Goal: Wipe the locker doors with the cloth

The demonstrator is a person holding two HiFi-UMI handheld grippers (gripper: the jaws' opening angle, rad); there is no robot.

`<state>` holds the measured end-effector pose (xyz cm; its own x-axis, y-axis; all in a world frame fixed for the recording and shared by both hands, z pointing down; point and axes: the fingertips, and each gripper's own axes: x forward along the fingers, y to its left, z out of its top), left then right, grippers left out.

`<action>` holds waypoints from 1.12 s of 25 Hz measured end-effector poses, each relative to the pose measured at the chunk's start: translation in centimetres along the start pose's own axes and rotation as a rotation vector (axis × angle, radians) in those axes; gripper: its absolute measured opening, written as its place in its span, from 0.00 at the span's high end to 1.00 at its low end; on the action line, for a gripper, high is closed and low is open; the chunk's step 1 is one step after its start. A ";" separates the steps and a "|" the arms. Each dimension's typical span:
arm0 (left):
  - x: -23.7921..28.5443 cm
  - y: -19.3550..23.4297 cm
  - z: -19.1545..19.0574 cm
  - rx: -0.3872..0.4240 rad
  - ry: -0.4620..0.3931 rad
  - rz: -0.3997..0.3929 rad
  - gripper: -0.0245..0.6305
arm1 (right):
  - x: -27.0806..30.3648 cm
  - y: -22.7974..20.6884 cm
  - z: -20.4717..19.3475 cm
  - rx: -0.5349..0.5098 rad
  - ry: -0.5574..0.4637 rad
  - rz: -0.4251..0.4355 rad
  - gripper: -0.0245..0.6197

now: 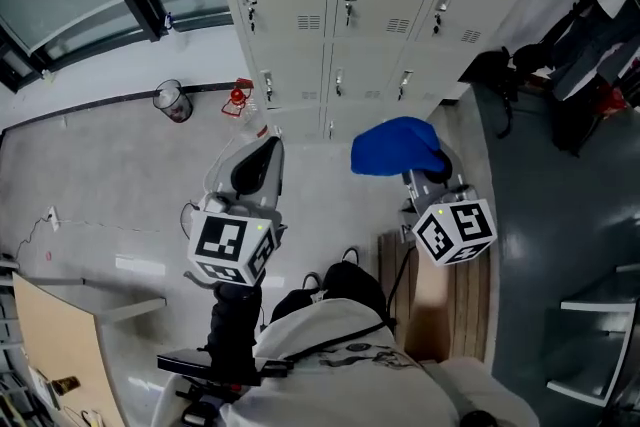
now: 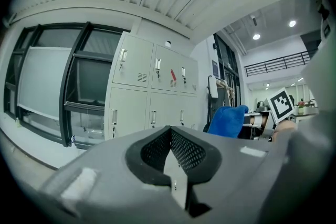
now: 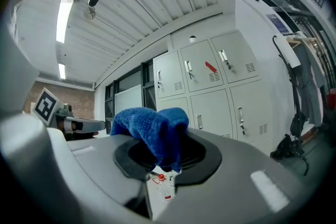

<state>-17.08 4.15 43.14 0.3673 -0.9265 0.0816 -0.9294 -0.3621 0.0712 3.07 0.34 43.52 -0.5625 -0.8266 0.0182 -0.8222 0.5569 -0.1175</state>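
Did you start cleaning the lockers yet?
Not quite. Done: the blue cloth is picked up, pinched in the right gripper. In hand: it is held up in front of the lockers, apart from every door. The left gripper is shut on nothing. Left: all the wiping, as far as the pictures show.

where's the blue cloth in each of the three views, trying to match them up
Head view: blue cloth right of centre, just below the lockers.
Left gripper view: cloth right of centre, past the lockers' right end.
Right gripper view: cloth at centre, pinched in the right gripper.
Shared landmark: the grey lockers, visible in all three.
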 end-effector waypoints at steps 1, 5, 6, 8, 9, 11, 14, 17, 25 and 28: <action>-0.7 -0.3 -0.3 -0.009 0.005 -0.001 0.97 | -0.9 0.2 0.0 -0.003 -0.002 -0.009 0.84; -1.8 -1.5 -1.0 -0.039 0.013 0.011 0.97 | -3.4 0.2 0.9 -0.043 -0.030 -0.023 0.84; -1.8 -1.8 -0.9 -0.043 0.012 0.014 0.97 | -3.7 0.2 1.3 -0.052 -0.040 -0.018 0.84; -1.9 -2.5 -0.6 -0.043 0.007 0.016 0.97 | -4.4 0.1 1.8 -0.055 -0.056 -0.011 0.85; -1.9 -2.7 -0.4 -0.040 0.002 0.017 0.97 | -4.7 0.0 2.0 -0.053 -0.064 -0.011 0.85; -1.7 -2.9 -0.1 -0.041 -0.005 0.024 0.97 | -5.1 -0.5 2.1 -0.044 -0.071 -0.016 0.85; -1.3 -3.1 0.3 -0.036 -0.012 0.033 0.97 | -5.4 -1.4 2.1 -0.027 -0.075 -0.022 0.86; -1.1 -3.3 0.6 -0.029 -0.019 0.041 0.97 | -5.5 -2.1 2.2 -0.029 -0.080 -0.024 0.86; -0.6 -3.0 1.3 -0.018 -0.031 0.066 0.97 | -4.4 -2.4 2.8 -0.032 -0.102 0.001 0.86; -0.2 -3.0 1.7 -0.015 -0.038 0.071 0.97 | -3.9 -2.6 3.2 -0.037 -0.107 0.009 0.86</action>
<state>-14.43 5.29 41.24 0.2990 -0.9530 0.0495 -0.9522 -0.2945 0.0811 7.67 1.90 40.57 -0.5592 -0.8243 -0.0887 -0.8208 0.5655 -0.0806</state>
